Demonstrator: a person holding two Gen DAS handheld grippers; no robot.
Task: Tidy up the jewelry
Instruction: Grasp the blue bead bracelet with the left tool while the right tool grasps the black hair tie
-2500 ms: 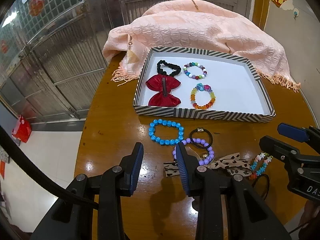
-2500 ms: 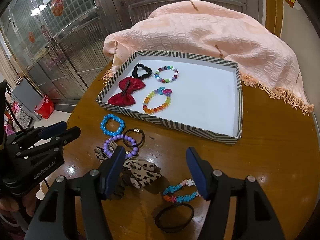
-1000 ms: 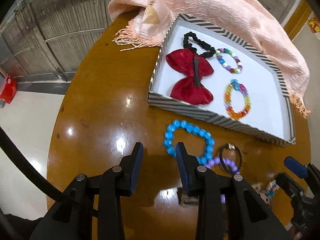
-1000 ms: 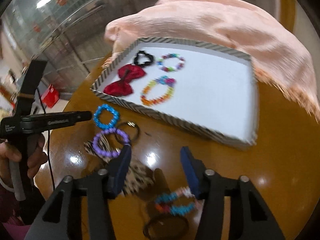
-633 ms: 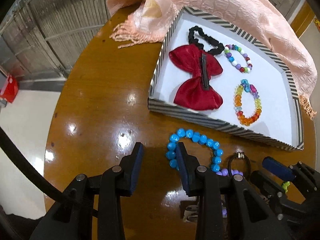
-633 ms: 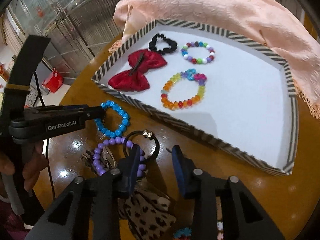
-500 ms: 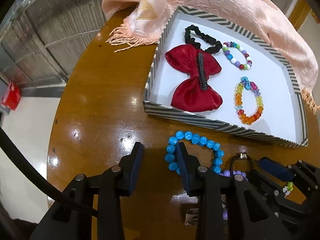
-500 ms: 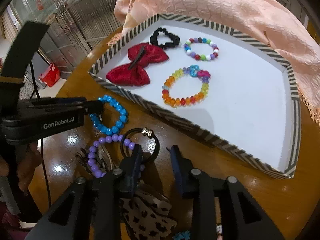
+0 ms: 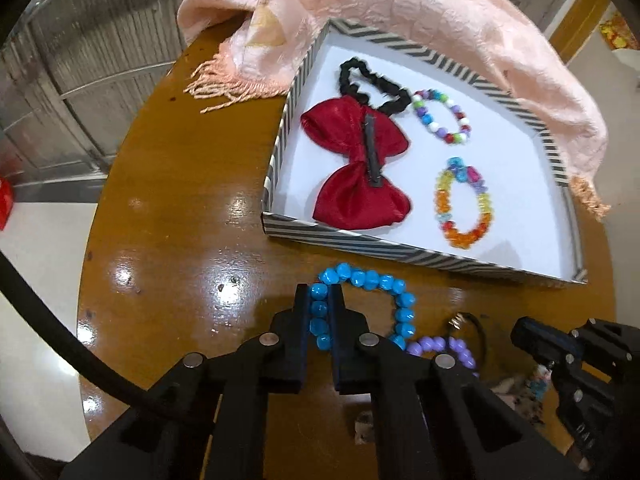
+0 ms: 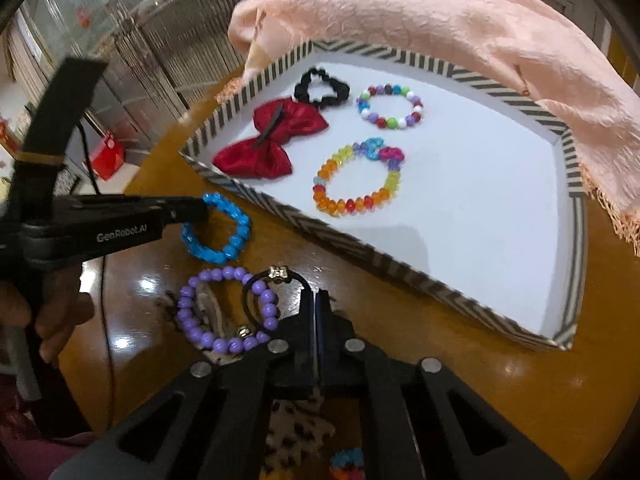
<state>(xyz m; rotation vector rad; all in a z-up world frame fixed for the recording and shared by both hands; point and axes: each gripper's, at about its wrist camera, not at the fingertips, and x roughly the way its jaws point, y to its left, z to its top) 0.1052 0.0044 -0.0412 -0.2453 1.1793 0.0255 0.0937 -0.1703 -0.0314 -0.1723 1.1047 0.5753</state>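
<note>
In the left wrist view, the left gripper [image 9: 320,312] has just closed its jaws onto one side of the blue bead bracelet [image 9: 372,284], which lies on the wooden table [image 9: 172,216] just in front of the striped tray [image 9: 360,240]. In the right wrist view, the right gripper [image 10: 315,300] has just closed, jaws together on the black hair tie [image 10: 288,276] beside the purple bead bracelet [image 10: 224,308].

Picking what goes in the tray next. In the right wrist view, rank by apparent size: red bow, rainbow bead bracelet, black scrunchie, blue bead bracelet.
1. red bow
2. rainbow bead bracelet
3. blue bead bracelet, though it lies nearer the camera, so its place against the rainbow one is unsure
4. black scrunchie, farthest away
</note>
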